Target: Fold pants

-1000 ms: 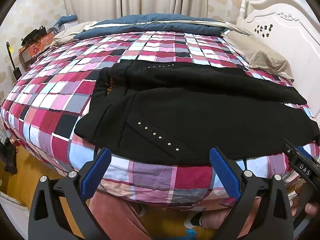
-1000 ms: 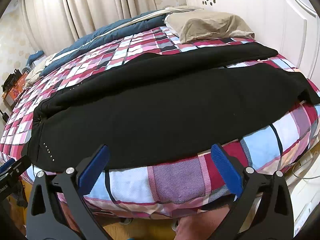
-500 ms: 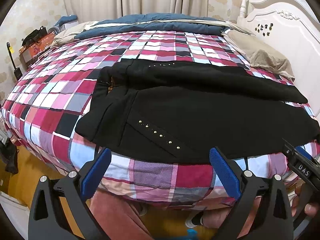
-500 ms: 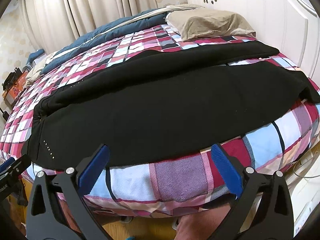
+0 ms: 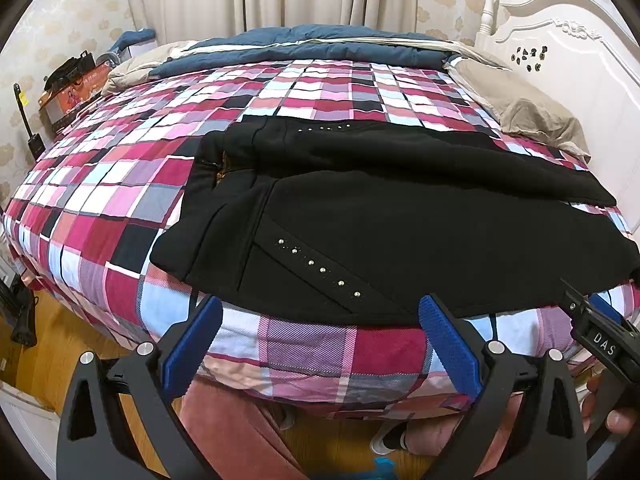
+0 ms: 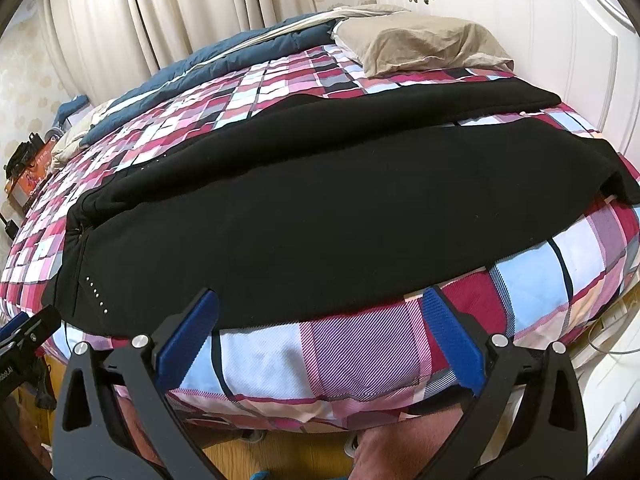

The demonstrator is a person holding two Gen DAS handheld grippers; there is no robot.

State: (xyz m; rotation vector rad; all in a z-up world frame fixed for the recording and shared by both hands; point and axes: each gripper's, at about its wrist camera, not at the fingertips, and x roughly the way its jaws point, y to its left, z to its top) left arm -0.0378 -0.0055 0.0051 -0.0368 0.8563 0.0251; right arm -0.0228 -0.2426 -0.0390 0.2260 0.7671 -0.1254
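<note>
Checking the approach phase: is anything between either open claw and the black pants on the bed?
Nothing visible. The left claw and right claw both hang open off the bed's near edge, facing the black pants spread on the plaid bedspread; only bare bedspread lies between.

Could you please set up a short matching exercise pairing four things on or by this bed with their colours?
Things:
1. pants
2. pillow
3. duvet
4. headboard

Colours:
A. white
B. dark blue
C. black
D. beige

Pairs: 1-C, 2-D, 3-B, 4-A
</note>
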